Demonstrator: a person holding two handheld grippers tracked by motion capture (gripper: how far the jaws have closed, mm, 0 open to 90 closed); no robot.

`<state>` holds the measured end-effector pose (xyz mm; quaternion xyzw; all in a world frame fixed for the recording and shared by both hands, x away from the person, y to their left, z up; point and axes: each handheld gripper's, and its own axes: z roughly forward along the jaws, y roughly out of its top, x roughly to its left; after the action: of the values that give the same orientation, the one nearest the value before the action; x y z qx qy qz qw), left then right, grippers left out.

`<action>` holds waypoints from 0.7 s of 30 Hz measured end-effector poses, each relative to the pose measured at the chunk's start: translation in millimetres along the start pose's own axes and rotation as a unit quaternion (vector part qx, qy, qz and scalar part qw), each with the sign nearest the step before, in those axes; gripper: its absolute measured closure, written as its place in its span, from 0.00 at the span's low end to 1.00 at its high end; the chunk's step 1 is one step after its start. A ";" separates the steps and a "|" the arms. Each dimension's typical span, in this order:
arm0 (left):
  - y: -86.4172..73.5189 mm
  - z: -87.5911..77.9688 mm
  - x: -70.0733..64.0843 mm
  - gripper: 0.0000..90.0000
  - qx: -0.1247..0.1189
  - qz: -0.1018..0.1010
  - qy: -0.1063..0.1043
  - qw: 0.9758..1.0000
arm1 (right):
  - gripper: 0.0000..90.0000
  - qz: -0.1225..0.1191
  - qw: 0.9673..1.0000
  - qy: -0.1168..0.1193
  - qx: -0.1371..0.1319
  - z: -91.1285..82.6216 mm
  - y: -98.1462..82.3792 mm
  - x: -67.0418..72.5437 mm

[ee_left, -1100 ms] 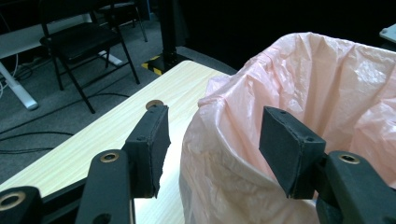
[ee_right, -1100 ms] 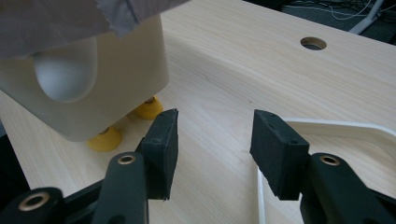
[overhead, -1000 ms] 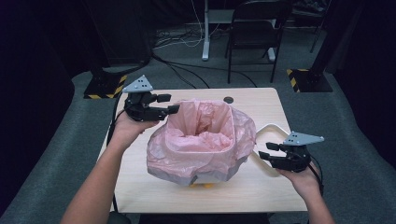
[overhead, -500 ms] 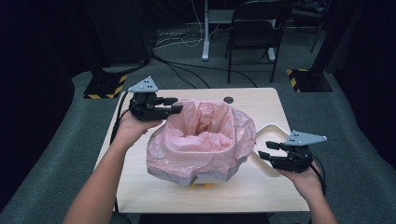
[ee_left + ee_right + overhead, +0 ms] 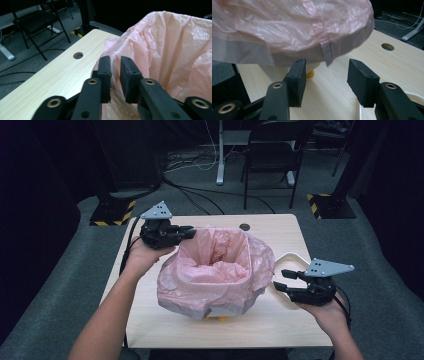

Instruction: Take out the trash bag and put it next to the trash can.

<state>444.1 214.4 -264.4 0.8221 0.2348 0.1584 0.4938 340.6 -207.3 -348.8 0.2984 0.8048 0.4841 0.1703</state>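
Two hand-held grippers flank a crinkled pink plastic bag lining a bin mid-bench. Nearest, the right hand-held gripper hangs released beside the bag's draped hem. Farther back, the left hand-held gripper has just been closing, pinching the bag's rim.

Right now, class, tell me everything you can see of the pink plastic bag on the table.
The pink bag is thin, crinkly, translucent plastic lining a pale bin, its mouth open upward and its top folded down over the rim in a loose skirt with a greyish hem. It stands mid-table, and something small and yellow shows at its base. The left gripper is at its far-left rim; its jaws have just been closing, a fold of bag between them. The right gripper hangs open beside the skirt, apart from it.
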 end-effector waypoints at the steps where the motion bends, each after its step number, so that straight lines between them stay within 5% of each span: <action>1: 0.8 -0.7 0.4 0.90 0.000 0.001 0.002 1.000 | 0.53 -0.002 1.000 0.002 -0.001 -0.5 1.3 1.4; 21: 7.4 -6.1 0.5 0.98 0.001 0.012 0.016 1.000 | 0.52 -0.025 0.999 0.025 -0.020 -9.1 17.8 16.8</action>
<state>443.2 216.2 -255.0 0.8225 0.2335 0.1774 0.4874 328.2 -196.3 -328.5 0.2629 0.8061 0.5029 0.1678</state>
